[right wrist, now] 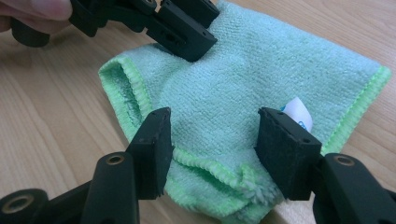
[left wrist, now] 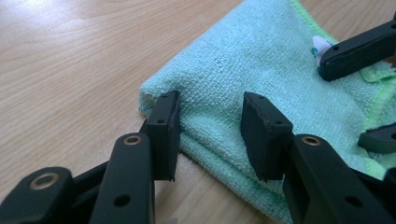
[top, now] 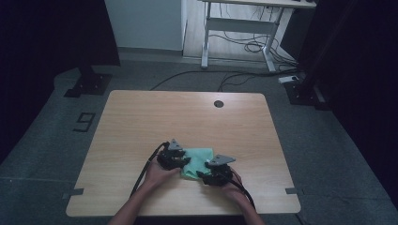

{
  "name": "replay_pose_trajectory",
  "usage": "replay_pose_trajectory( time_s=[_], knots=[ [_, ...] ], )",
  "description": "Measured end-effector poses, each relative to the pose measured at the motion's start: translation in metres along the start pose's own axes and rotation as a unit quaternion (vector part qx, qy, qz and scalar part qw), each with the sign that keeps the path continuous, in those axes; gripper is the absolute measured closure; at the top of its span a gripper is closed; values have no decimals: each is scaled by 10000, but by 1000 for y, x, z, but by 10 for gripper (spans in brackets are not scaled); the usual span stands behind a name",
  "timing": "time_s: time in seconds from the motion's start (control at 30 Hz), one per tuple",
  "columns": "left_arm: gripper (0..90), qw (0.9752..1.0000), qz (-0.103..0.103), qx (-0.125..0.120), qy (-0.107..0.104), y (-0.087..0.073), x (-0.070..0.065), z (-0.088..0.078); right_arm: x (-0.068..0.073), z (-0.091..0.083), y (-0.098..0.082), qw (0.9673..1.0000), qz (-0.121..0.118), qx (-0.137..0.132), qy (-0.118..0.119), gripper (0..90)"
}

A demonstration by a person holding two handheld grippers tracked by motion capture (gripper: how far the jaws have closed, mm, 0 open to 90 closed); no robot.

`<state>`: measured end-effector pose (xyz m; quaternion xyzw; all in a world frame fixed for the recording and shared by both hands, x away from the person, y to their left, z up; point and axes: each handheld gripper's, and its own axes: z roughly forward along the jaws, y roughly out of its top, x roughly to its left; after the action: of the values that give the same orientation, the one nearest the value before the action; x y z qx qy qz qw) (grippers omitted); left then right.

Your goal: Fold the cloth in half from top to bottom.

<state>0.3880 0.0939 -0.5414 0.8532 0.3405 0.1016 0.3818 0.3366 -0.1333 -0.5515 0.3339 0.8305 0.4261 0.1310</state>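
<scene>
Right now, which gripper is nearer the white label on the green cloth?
Right. The right gripper straddles the cloth's hemmed corner, one jaw right beside the white label. The left gripper straddles the folded edge on the far side from it.

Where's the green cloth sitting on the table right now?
In the high view, the green cloth lies folded on the wooden table near its front edge, about midway across, between the left gripper and the right gripper.
</scene>
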Motion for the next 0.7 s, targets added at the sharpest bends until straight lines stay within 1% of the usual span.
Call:
replay_pose_trajectory(
  time_s=[0.2,0.23,0.27,0.33,0.4,0.7],
  knots=[
    [576,10000,13,30,37,4,5,3,-3,4,3,10000,22,3,-63,450],
    [577,10000,11,25,46,5,6,4,-5,6,5,9999,77,4,-74,450],
    [577,10000,24,40,50,6,8,4,-6,7,6,9999,80,-1,-101,450],
    [577,9999,19,49,89,8,10,6,-7,9,7,9999,89,-1,-104,450],
    [575,9998,94,82,168,11,11,7,-10,12,10,9998,115,-8,-142,450],
    [574,9995,92,160,270,19,19,11,-15,18,15,9996,187,-24,-199,450]
  ],
)
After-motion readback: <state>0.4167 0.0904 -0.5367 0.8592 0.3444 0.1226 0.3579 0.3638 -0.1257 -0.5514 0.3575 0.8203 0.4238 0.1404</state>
